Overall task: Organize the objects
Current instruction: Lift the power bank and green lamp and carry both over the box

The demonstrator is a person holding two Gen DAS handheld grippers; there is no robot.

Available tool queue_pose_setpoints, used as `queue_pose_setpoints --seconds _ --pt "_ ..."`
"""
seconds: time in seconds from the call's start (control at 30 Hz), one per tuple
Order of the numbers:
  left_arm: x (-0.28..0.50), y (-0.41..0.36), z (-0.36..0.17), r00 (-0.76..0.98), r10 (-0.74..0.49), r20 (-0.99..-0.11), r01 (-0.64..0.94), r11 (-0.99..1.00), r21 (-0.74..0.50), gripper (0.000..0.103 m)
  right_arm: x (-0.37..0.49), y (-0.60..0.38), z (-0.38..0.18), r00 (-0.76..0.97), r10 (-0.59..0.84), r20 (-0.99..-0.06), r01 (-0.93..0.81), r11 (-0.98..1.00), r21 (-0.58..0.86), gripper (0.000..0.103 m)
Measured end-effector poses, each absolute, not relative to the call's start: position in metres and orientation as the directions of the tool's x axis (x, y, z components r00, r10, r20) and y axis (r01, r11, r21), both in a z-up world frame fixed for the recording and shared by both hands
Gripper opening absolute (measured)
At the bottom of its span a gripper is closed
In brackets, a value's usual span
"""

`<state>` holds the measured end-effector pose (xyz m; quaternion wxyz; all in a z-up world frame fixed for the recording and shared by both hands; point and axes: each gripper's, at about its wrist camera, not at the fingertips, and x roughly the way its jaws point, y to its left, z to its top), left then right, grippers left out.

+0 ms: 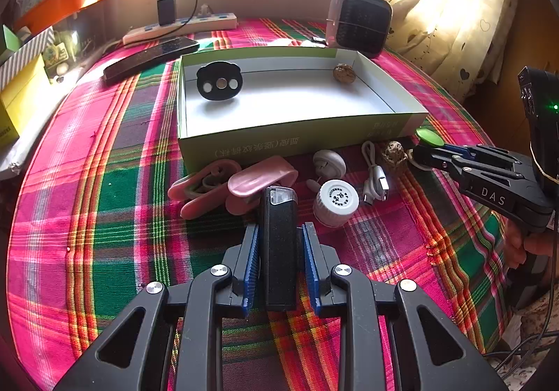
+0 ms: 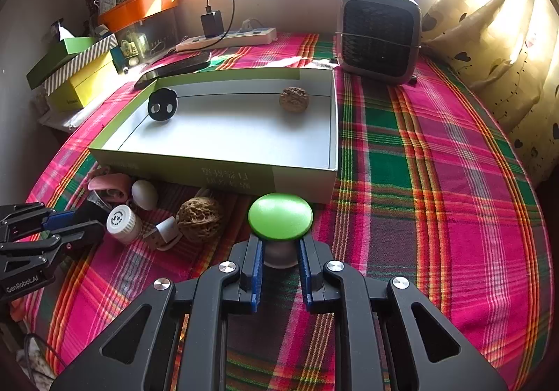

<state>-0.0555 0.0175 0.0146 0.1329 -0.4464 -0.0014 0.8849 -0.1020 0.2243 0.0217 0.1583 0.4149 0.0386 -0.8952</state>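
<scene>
My left gripper [image 1: 280, 228] is shut on a black rectangular lighter-like stick [image 1: 279, 251] that stands upright between its blue pads. My right gripper [image 2: 279, 244] is shut on the grey stem of a green-capped knob [image 2: 280, 216], just in front of the open green-and-white box [image 2: 181, 171]. Inside the box lie a black disc with holes [image 1: 219, 80] and a walnut [image 1: 344, 73]. In front of the box sit pink pieces [image 1: 258, 178], a white bottle [image 1: 336, 202], a white cable [image 1: 375, 181] and another walnut [image 2: 199, 218].
A small fan [image 2: 380, 38] stands behind the box at the right. A power strip [image 1: 181, 27] and a dark flat device [image 1: 150, 57] lie at the back left. Stacked boxes [image 2: 80, 76] line the left edge; a curtain [image 2: 506, 52] hangs at the right.
</scene>
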Motion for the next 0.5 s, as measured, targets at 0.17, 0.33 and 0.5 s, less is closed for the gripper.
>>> queue_pose_setpoints --seconds 0.17,0.33,0.5 --pt "-0.0554 0.0179 0.0144 -0.566 0.236 -0.79 -0.234 -0.965 -0.121 0.022 -0.1018 0.2244 0.0218 -0.606 -0.252 -0.755 0.314 -0.947 0.064 0.018" --pt "-0.0554 0.0179 0.0144 -0.566 0.236 -0.79 -0.234 -0.965 -0.121 0.022 -0.1012 0.2266 0.0226 -0.61 -0.25 -0.752 0.302 -0.951 0.07 0.018" --pt "-0.0552 0.0178 0.0144 -0.566 0.237 -0.789 -0.234 -0.965 -0.121 0.022 -0.0995 0.2266 0.024 -0.614 -0.254 -0.747 0.304 -0.95 0.073 0.018"
